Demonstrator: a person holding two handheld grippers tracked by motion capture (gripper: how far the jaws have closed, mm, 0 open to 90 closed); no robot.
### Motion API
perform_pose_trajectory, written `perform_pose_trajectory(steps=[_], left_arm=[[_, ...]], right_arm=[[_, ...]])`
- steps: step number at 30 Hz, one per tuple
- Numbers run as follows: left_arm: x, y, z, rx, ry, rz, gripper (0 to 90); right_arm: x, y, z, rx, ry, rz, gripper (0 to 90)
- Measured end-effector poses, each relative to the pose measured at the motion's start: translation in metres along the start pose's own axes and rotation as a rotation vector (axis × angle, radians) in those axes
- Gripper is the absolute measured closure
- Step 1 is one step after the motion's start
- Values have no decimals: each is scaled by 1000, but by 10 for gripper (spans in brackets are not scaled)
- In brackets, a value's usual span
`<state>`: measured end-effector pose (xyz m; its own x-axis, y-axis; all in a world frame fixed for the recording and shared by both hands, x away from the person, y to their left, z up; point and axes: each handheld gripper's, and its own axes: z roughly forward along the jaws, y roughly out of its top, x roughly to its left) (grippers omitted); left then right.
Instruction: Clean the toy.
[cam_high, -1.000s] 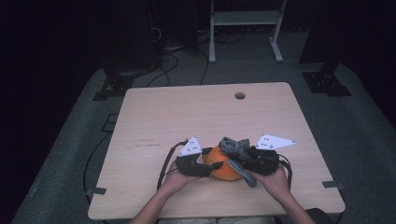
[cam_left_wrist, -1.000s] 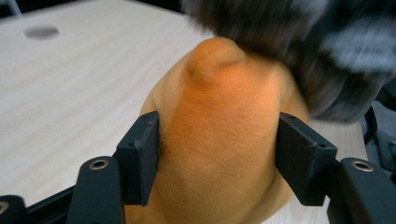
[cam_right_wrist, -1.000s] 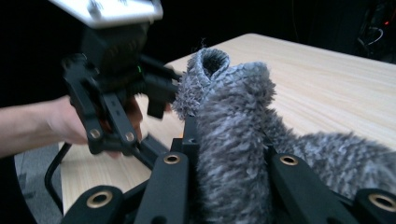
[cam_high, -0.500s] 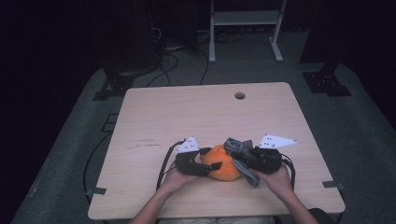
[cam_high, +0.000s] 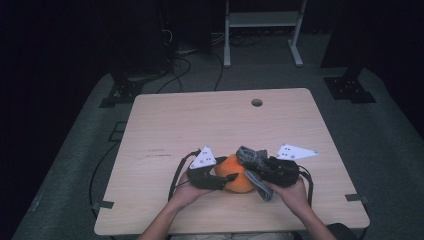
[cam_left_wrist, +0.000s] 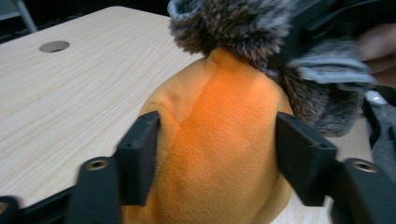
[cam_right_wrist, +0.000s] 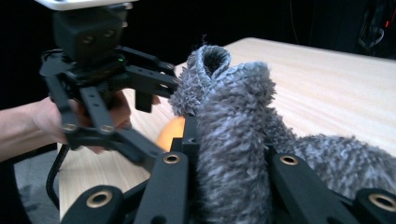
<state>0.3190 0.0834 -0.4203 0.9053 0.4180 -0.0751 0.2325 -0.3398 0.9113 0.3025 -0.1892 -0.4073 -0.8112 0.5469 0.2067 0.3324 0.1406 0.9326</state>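
- Compared with a second ago, my two hands and the things between them sit at almost the same place near the front edge of the bench.
- What differs is my left hand-held gripper: its jaws have just been opening, and the orange plush toy is between them all this time.
- In the left gripper view the orange plush toy bulges between my two black jaws. The left jaw touches the fabric at its side, and the right jaw stands just beside the other side. I cannot tell if the pads press on it now or only lie against it.
- The toy rests on the bench between my two hands, in the front middle part of the top, well apart from the round hole near the far edge.
- My right hand-held gripper is closed on the grey fuzzy sock. In the right gripper view the sock rises as a thick roll between the two jaws, and both jaws are tight against it.
- The open cuff of the sock sits at the top of the roll, and it touches the top of the orange toy.
- In the left gripper view the grey fuzz lies over the tip of the toy.
- One end of the sock hangs down beside my right hand toward the bench.
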Motion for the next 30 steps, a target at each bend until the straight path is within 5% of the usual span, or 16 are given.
perform_pose_trajectory(steps=[2,5,9,11,15,20,24,27,30], left_arm=[[7,-3,1,18,-15,-7,202],[17,-12,7,37,-37,-100,201],[9,-7,5,27,11,-56,334],[4,-4,5,27,15,-36,357],[-4,6,0,13,22,2,384],[2,3,-3,17,31,-38,393],[-4,6,1,17,37,-21,390],[-6,6,4,20,30,0,320],[8,0,6,29,-40,-100,147]], right_arm=[[-6,-3,-2,0,-12,13,747],[-8,-3,-2,12,-33,5,747],[-10,-1,-6,15,-62,5,748],[-6,4,-10,-28,-20,36,747],[4,11,-10,-48,-4,-18,747],[-17,-1,-10,6,-79,38,748],[-2,10,-17,-65,-25,3,748],[5,10,-7,-27,-21,-49,748],[-5,5,-5,-9,-23,-10,748]])
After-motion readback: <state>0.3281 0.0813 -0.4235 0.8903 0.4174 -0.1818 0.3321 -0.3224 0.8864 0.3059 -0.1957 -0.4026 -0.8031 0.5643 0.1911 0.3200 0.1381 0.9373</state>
